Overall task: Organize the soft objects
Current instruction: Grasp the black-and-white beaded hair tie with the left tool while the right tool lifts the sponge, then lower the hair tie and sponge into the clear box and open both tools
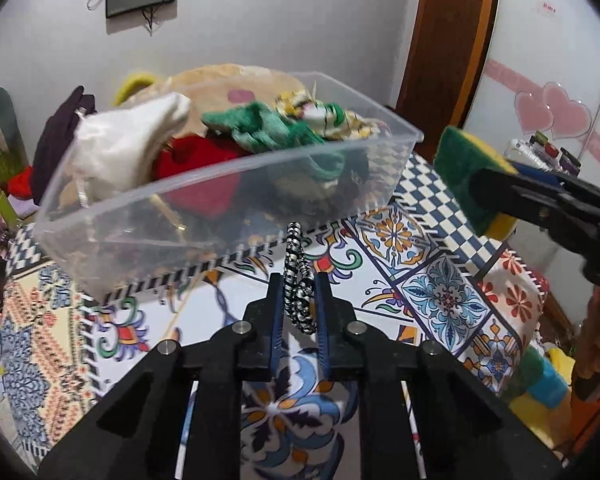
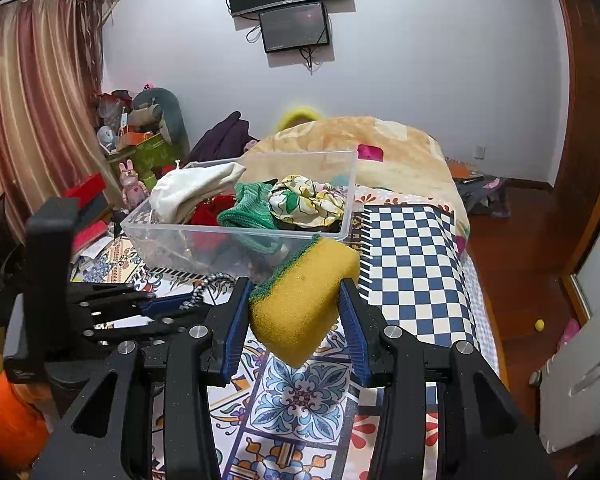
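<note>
**Both grippers loaded, bin ahead**

Left wrist view: the left gripper (image 1: 299,280) is clamping a black-and-white braided hair tie (image 1: 298,280) between its nearly closed fingers (image 1: 275,312); the loop is standing upright, projecting past the tips. Just beyond, the clear plastic bin (image 1: 236,184) is sitting on the patterned bedspread (image 1: 440,280), holding soft items.

Right wrist view: the right gripper (image 2: 296,296) is squeezing a yellow sponge (image 2: 300,300) with a green scouring face; the fingers (image 2: 350,320) are standing wide apart, pressing its two sides. The sponge is hanging tilted, near the bin's near right corner.
</note>
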